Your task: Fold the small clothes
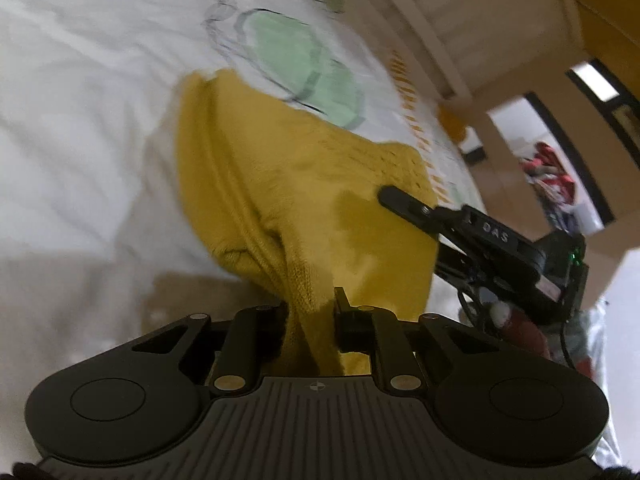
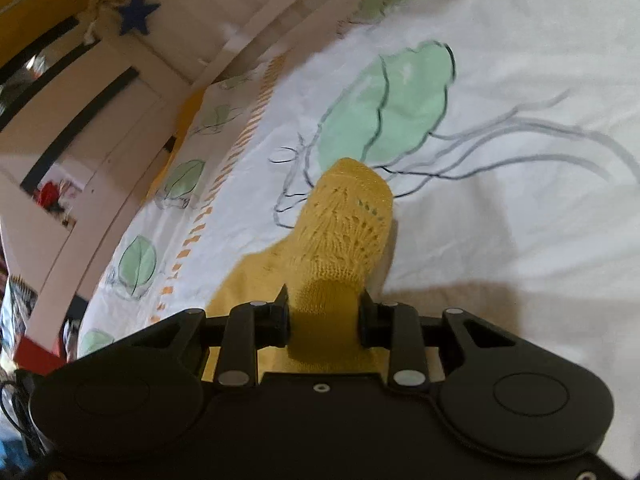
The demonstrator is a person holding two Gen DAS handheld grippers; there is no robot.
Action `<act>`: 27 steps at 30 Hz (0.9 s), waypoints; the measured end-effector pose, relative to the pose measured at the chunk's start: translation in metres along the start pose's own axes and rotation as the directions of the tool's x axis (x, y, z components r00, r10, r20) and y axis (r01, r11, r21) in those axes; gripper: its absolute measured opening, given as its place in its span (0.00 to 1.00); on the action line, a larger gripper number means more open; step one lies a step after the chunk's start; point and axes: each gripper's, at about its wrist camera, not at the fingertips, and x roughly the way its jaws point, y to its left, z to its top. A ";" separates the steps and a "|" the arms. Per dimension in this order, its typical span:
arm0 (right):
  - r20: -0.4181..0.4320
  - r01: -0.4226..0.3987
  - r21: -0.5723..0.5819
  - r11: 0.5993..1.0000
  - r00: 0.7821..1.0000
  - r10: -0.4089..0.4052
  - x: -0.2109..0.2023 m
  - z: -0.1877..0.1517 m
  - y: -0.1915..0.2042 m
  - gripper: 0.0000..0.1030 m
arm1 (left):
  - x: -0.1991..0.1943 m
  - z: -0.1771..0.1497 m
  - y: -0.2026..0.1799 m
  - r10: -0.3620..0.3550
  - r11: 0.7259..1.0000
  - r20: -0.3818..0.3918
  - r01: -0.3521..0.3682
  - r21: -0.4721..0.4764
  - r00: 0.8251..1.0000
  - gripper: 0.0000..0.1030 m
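A small mustard-yellow knitted garment (image 1: 288, 168) hangs over a white bed sheet (image 1: 80, 80) printed with green leaves. My left gripper (image 1: 310, 316) is shut on a bunched edge of it, close to the camera. My right gripper (image 2: 324, 316) is shut on another part of the garment (image 2: 348, 216), whose lacy knit stands up ahead of the fingers. In the left wrist view the right gripper (image 1: 390, 194) reaches in from the right, its black finger against the yellow cloth. The cloth stretches between both grippers, lifted off the sheet.
The sheet (image 2: 520, 220) covers the bed. A white wooden bed frame (image 1: 432, 20) runs along the far edge. Beyond it are a cardboard box (image 1: 520, 184) and red items (image 1: 548, 168). A blue star (image 2: 136, 12) hangs on the frame.
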 end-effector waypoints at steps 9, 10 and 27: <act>-0.072 0.073 0.020 0.997 0.995 -0.071 -0.107 -0.037 -0.008 0.40 | -0.013 -0.088 -0.069 -0.054 0.994 -0.084 0.061 0.094 0.995 0.15; -0.079 0.073 0.036 0.997 0.994 -0.070 -0.117 -0.043 -0.013 0.40 | -0.016 -0.098 -0.072 -0.057 0.993 -0.088 0.065 0.097 0.994 0.15; 0.101 0.202 0.028 0.979 0.974 -0.203 -0.197 -0.099 -0.034 0.61 | -0.037 -0.152 -0.084 0.224 0.948 0.063 -0.233 0.217 0.972 0.21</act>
